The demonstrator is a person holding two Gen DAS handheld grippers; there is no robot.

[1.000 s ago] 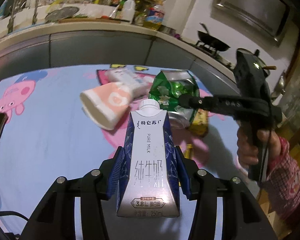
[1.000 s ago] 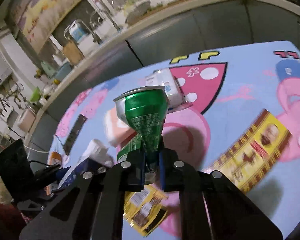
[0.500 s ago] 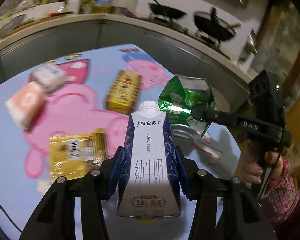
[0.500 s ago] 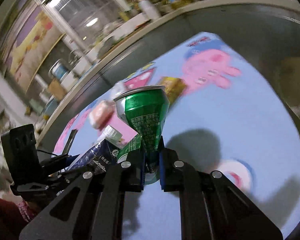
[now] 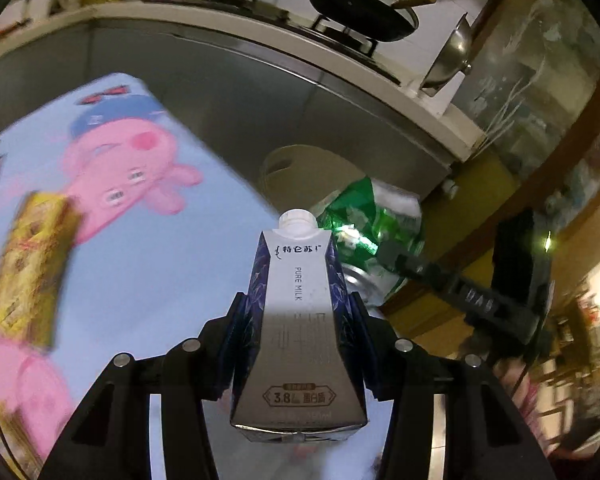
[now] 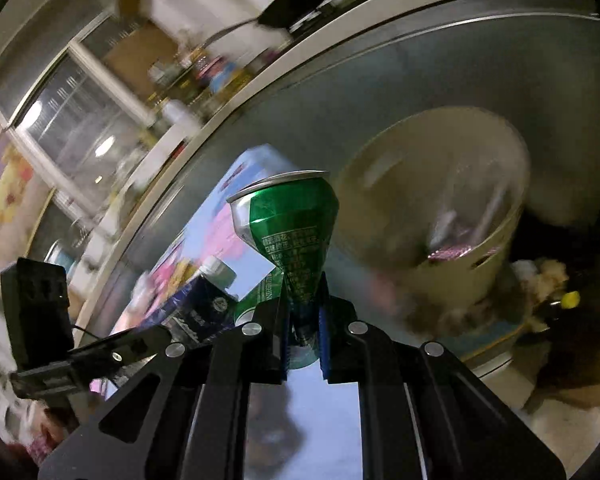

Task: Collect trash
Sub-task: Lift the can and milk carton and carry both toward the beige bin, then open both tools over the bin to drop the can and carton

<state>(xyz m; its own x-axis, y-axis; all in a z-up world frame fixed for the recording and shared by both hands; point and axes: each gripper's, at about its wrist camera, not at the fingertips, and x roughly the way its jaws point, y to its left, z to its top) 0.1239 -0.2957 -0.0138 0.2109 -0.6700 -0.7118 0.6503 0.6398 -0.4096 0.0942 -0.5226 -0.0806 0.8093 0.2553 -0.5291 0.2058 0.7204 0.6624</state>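
Note:
My left gripper (image 5: 298,320) is shut on a white and dark blue milk carton (image 5: 298,320) with a white cap, held upright between its pads. My right gripper (image 6: 303,320) is shut on a crushed green can (image 6: 290,228), pinched at its squashed waist. In the left wrist view that green can (image 5: 374,224) and the right gripper (image 5: 384,254) show just right of the carton, past the table's edge. A beige bin (image 6: 460,276) with some trash inside stands on the floor beyond the table, right of the can; its rim (image 5: 300,156) shows behind the carton.
The blue cartoon-pig tablecloth (image 5: 148,272) still carries a yellow packet (image 5: 28,272) at the left. A grey counter front (image 5: 260,92) runs behind, with pans (image 5: 360,4) on the stove above. A person's hand and red sleeve (image 5: 524,392) hold the right gripper.
Both grippers swung right across the table with carton and can still held. The cup and other trash slid out of view; the table's edge and the beige bin came into view.

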